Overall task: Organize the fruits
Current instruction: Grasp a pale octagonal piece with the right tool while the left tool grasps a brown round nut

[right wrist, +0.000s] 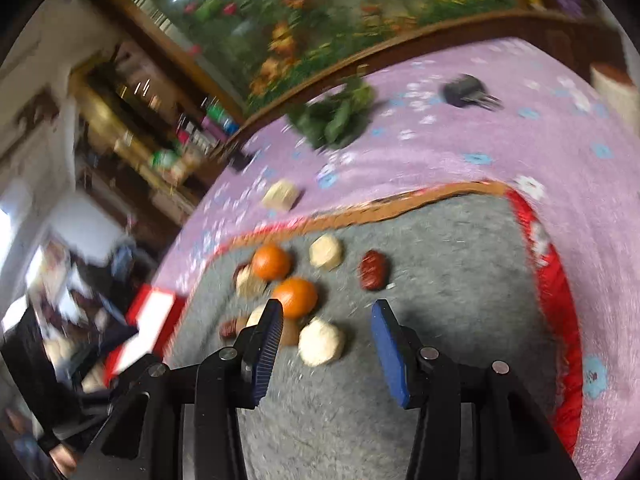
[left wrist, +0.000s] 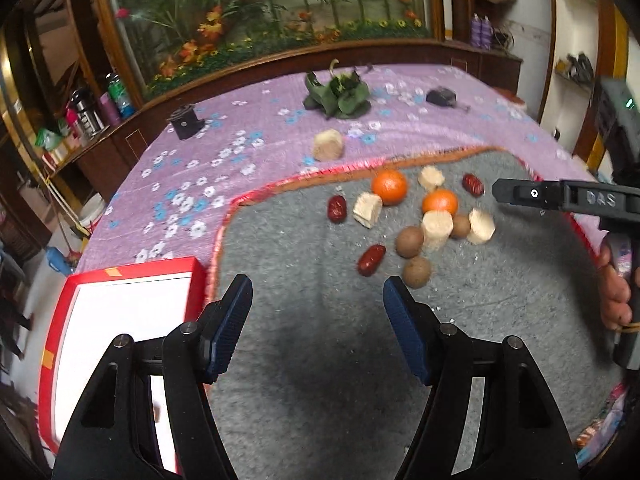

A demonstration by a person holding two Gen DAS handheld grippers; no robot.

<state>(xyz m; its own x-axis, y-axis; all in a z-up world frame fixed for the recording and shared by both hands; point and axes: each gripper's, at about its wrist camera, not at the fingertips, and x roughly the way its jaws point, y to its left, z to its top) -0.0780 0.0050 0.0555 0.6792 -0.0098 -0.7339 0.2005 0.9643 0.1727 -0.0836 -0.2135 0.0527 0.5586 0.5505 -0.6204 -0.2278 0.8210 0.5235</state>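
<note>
You're on the approach — left gripper (left wrist: 318,306) and right gripper (right wrist: 326,332) both apart, empty; next, close on one fruit (right wrist: 295,297) for the red box (left wrist: 120,320).

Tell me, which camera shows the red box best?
The left wrist view. The red box lies close and sharp at the lower left, its white inside showing, partly behind the left gripper. In the right wrist view the box is small, blurred and off to the left.
</note>
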